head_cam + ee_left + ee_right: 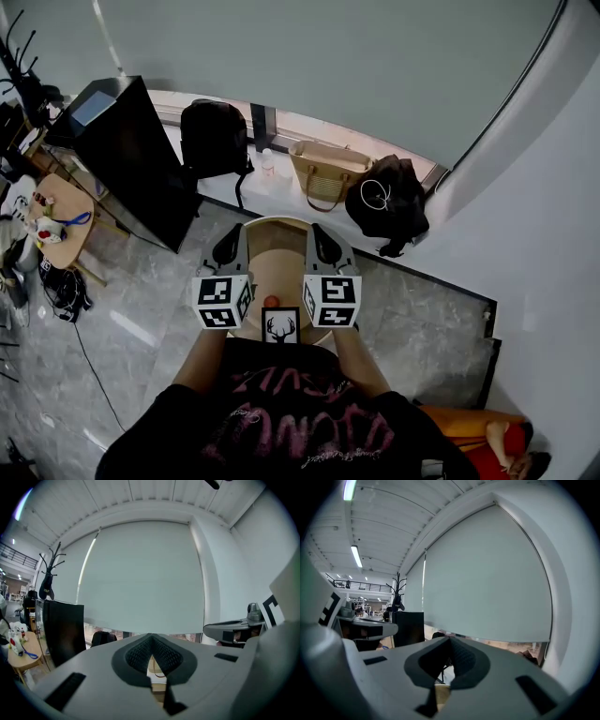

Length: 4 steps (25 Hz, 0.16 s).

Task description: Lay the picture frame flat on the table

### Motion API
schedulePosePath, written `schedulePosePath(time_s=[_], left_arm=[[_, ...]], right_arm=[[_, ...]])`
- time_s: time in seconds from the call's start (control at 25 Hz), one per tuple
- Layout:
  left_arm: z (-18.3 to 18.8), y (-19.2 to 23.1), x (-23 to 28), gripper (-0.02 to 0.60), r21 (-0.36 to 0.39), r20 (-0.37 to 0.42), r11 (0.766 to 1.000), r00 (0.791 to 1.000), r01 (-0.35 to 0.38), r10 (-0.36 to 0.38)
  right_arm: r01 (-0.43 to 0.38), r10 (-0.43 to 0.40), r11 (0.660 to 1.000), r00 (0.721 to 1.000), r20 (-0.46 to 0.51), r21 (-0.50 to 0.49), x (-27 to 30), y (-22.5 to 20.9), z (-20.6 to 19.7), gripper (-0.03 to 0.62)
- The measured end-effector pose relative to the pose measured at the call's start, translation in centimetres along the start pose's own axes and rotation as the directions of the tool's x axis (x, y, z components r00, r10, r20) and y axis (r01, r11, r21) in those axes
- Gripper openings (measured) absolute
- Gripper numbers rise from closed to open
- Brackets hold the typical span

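Observation:
The picture frame [280, 327], black-edged with a deer's head on white, is at the near edge of a small round wooden table [277, 236]. Its face shows to the head view, and I cannot tell whether it stands or lies flat. My left gripper [228, 247] and right gripper [326, 246] are held side by side above the table, pointing away from the person, both beyond the frame and apart from it. In the left gripper view the left gripper [151, 645] is shut on nothing. The right gripper [448, 645] is likewise shut and empty. Neither gripper view shows the frame.
A small orange ball [272, 301] lies on the table just beyond the frame. On the window ledge are a black backpack [214, 137], a woven tote bag [325, 172] and a black bag [387, 200]. A black cabinet [128, 157] and another small table [60, 218] stand at the left.

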<state>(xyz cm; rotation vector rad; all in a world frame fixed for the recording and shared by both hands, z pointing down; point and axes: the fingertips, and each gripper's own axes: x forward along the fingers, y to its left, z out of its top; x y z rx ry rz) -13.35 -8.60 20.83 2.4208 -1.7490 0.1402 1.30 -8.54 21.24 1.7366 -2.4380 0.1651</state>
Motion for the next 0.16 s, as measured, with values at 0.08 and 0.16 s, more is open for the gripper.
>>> schedulePosePath(time_s=[0.08,0.16], left_arm=[[-0.11,0.22,0.06,0.009,0.006,-0.004,1.000,1.000,-0.004,0.004],[-0.22,0.36,0.15,0.009,0.015,-0.007,1.000,1.000,-0.007,0.007]], right_arm=[[0.000,0.000,1.000,1.000,-0.003,-0.005,0.14,0.03,-0.06,0.020],[0.001,-0.001,1.000,1.000,-0.007,-0.012,0.22,-0.02,-0.18,0.020]])
